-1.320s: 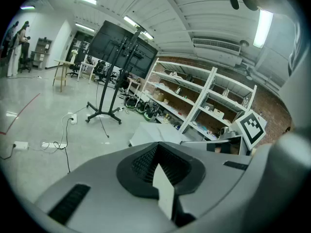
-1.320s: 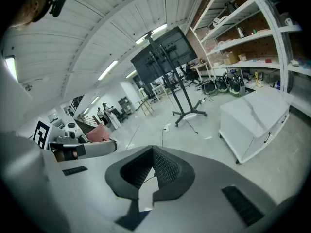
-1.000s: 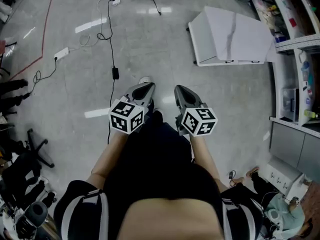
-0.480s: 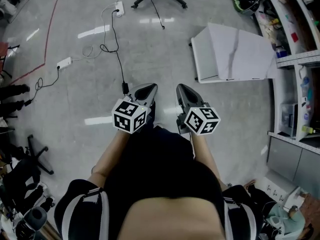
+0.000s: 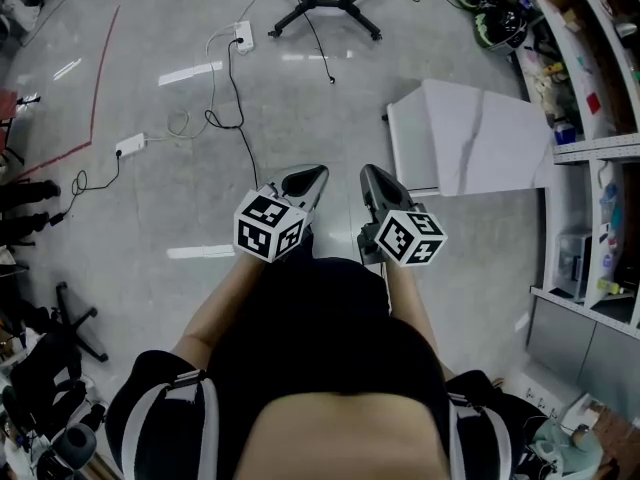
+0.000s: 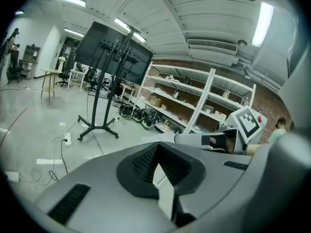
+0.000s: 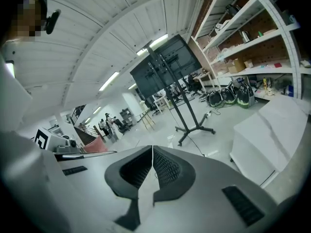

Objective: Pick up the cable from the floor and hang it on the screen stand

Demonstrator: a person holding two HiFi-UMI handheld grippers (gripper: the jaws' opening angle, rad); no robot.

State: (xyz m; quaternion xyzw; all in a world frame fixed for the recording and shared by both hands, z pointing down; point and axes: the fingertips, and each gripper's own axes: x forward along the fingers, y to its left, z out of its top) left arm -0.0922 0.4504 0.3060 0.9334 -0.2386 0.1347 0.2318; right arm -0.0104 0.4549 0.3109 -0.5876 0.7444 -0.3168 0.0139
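Note:
A black cable (image 5: pixel 235 108) runs across the grey floor from a white power strip (image 5: pixel 243 36) toward me and ends near my left gripper (image 5: pixel 318 175). The screen stand's black wheeled base (image 5: pixel 322 8) is at the top of the head view. A second thin cable (image 5: pixel 322 53) trails from it. The stand (image 6: pixel 104 106) carries a large dark screen (image 6: pixel 112 52), also seen in the right gripper view as the screen (image 7: pixel 167 64) on its stand (image 7: pixel 187 113). My left gripper (image 6: pixel 156 152) and right gripper (image 5: pixel 368 173) are side by side above the floor. Both are shut and empty, and the right gripper (image 7: pixel 152 152) points at the stand.
A white folded panel (image 5: pixel 470 133) lies on the floor to the right of the grippers. Shelves (image 5: pixel 590 88) full of items line the right wall. Another white power strip (image 5: pixel 131 146) with cords lies at the left, near a red floor line (image 5: pixel 95 98). A chair base (image 5: pixel 75 313) sits lower left.
I have walked toward the screen stand with both grippers carried forward. The stand's base has come further into the head view and the floor cable now lies closer to the left gripper.

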